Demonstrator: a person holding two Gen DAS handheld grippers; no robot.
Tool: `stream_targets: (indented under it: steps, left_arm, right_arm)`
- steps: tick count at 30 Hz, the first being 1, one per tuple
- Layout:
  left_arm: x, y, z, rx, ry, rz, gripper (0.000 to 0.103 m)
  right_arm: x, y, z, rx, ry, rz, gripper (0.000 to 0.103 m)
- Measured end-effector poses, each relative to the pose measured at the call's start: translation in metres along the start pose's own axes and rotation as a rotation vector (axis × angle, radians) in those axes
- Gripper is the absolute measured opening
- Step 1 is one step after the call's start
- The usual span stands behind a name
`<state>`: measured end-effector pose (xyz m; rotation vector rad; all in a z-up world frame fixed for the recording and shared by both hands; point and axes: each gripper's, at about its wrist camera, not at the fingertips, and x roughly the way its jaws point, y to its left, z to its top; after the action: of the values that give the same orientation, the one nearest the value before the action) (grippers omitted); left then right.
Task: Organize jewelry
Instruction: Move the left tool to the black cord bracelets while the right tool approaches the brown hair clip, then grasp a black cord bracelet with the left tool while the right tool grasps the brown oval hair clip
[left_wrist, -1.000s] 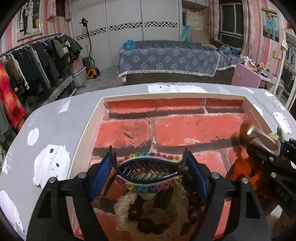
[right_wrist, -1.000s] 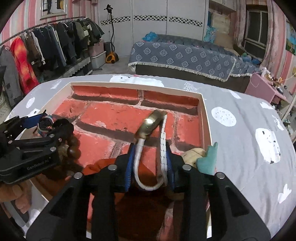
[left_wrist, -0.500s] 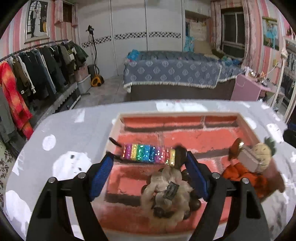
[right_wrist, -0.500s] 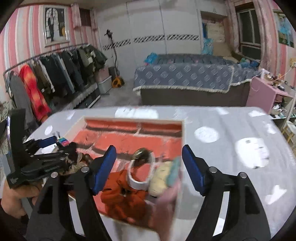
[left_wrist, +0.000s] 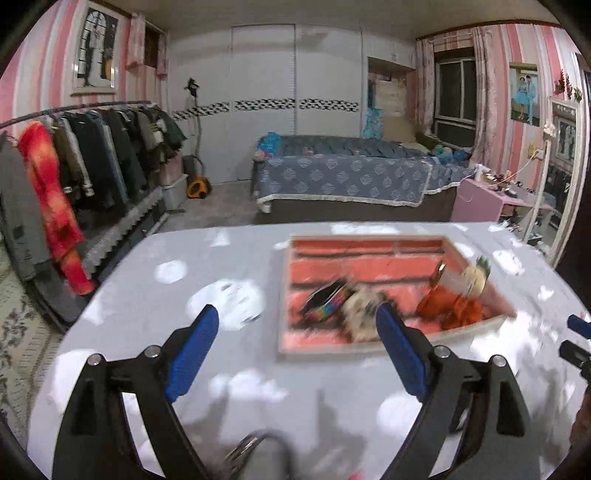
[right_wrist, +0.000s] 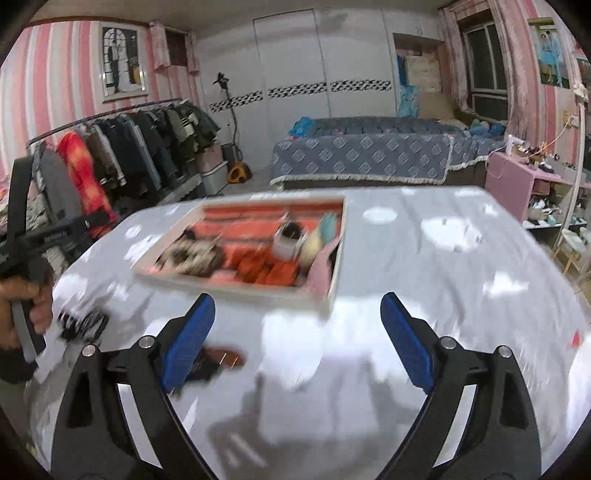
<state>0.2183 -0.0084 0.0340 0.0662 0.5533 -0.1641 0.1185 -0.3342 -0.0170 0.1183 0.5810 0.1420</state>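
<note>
Both grippers gape; rectangular brick-print tray (left_wrist: 354, 349) holds blurred, perhaps beaded jewelry (left_wrist: 364, 312).

One tray (left_wrist: 369, 349), one rainbow hair clip (left_wrist: 327, 300), one orange cloth (left_wrist: 452, 306).

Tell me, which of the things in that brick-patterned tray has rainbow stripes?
The hair clip at the tray's left side, next to the fluffy beige bracelet pile. It alone shows rainbow bands; the orange piece and pineapple charm sit toward the right.
</note>
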Motion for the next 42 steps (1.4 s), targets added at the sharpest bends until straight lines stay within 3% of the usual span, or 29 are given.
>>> stream_targets:
  steps: [8,11,18,30,31,33,37,42]
  left_arm:
    - [-0.045,0.046,-0.083,-0.051,0.042,0.121,0.085]
    - [-0.041,0.059,-0.102,-0.086,0.092,0.116,0.085]
    - [-0.038,0.058,-0.115,-0.05,0.131,0.127,0.085]
    - [0.008,0.073,-0.123,-0.078,0.317,0.161,0.084]
    - [0.009,0.074,-0.121,-0.078,0.313,0.164,0.083]
    - [0.015,0.08,-0.118,-0.062,0.309,0.179,0.069]
    - [0.028,0.087,-0.11,-0.049,0.297,0.142,0.057]
    - [0.046,0.09,-0.089,-0.007,0.243,0.163,0.042]
  right_arm:
    - [-0.026,0.03,-0.048,0.0,-0.001,0.006,0.089]
    - [-0.027,0.038,-0.058,0.003,-0.006,0.02,0.089]
    - [-0.033,0.045,-0.059,-0.016,-0.03,-0.002,0.092]
    - [-0.019,0.046,-0.055,-0.017,0.025,-0.021,0.092]
    - [-0.016,0.047,-0.052,-0.019,0.032,-0.023,0.092]
    - [-0.009,0.05,-0.044,-0.037,0.043,-0.036,0.092]
    - [0.01,0.053,-0.026,-0.062,0.061,-0.064,0.092]
    - [0.046,0.05,-0.01,-0.046,0.131,-0.069,0.089]
